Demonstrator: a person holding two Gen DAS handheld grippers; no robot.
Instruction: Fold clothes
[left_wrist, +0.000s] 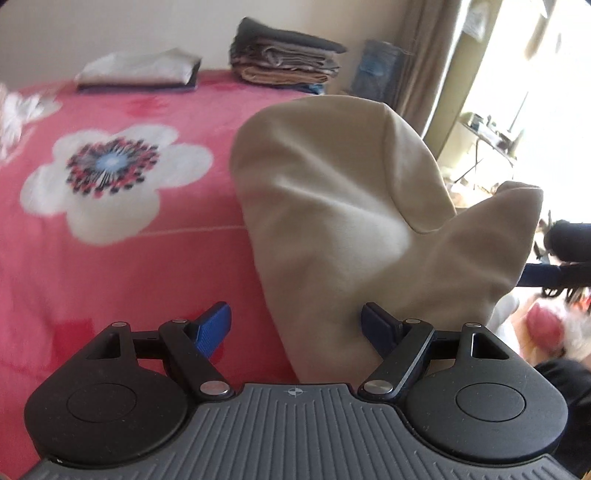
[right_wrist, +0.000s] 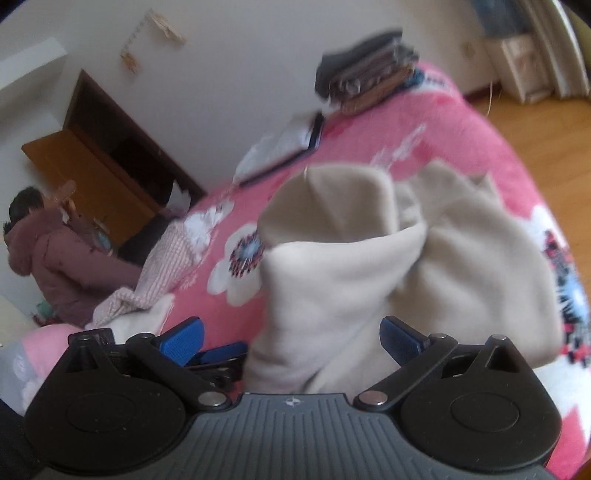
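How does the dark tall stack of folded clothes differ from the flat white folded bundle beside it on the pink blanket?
The dark tall stack of folded clothes has many layers, grey, brown and tan; the flat white folded bundle is low, with a dark layer beneath. The stack stands near the bed's far corner; the bundle lies further along the wall. Both rest folded on the pink flowered blanket.

The right gripper stood with its blue pads wide apart, and a bunched cream garment rose between them, draping toward the right over the pink flowered blanket. Whether the pads pressed the cloth could not be told. At the far edge sat a stack of folded clothes and a flat white bundle. A person in maroon crouched at left.
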